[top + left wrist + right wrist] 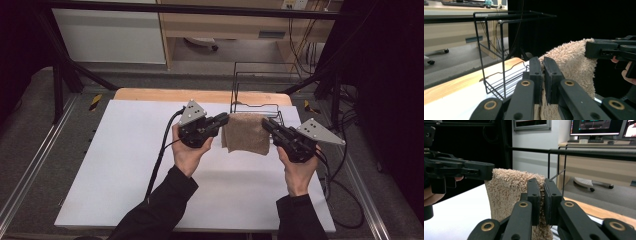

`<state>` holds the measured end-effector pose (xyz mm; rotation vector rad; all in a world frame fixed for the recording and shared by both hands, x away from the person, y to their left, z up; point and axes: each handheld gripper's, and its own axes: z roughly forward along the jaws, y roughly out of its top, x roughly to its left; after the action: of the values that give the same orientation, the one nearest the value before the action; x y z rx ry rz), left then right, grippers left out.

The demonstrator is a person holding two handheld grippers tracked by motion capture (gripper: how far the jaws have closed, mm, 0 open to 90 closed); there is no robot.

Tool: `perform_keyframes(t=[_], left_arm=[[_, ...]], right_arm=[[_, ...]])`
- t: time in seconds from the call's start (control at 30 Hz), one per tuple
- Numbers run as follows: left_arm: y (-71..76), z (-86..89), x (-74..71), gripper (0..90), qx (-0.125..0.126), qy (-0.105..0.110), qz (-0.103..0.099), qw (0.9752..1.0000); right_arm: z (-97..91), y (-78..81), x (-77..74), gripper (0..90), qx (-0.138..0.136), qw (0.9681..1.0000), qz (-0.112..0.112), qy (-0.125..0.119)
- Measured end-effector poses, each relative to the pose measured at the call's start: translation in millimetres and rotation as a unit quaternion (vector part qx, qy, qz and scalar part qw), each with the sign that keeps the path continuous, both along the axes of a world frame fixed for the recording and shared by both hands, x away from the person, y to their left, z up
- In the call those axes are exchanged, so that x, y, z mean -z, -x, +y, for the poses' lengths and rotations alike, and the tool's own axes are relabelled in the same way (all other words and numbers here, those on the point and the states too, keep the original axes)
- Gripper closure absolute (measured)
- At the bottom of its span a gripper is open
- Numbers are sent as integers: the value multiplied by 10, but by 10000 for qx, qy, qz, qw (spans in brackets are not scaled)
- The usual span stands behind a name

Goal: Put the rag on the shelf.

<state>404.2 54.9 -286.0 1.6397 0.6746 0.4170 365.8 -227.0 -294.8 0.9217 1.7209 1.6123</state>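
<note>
Two grippers are in play, the left gripper [223, 121] and the right gripper [267, 124], one in each of the person's two hands. Between them hangs one towel [246, 133], a single beige piece. One black wire rack [256, 85] stands at the far edge. There is one table [125, 170] with a white top. Two grey three-cornered plates sit on the grippers, one apiece.
</note>
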Motion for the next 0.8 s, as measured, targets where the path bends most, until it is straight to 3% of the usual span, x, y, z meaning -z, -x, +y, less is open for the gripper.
perform_keyframes(t=[0.37,0.8], left_arm=[[-81,-105,-181,855,26,63,-152,9999],[-285,-210,-361,856,-49,226,-168,9996]], right_arm=[[-71,-42,-171,851,148,9997,-191,-85],[-133,-204,-337,852,328,9985,-380,-202]])
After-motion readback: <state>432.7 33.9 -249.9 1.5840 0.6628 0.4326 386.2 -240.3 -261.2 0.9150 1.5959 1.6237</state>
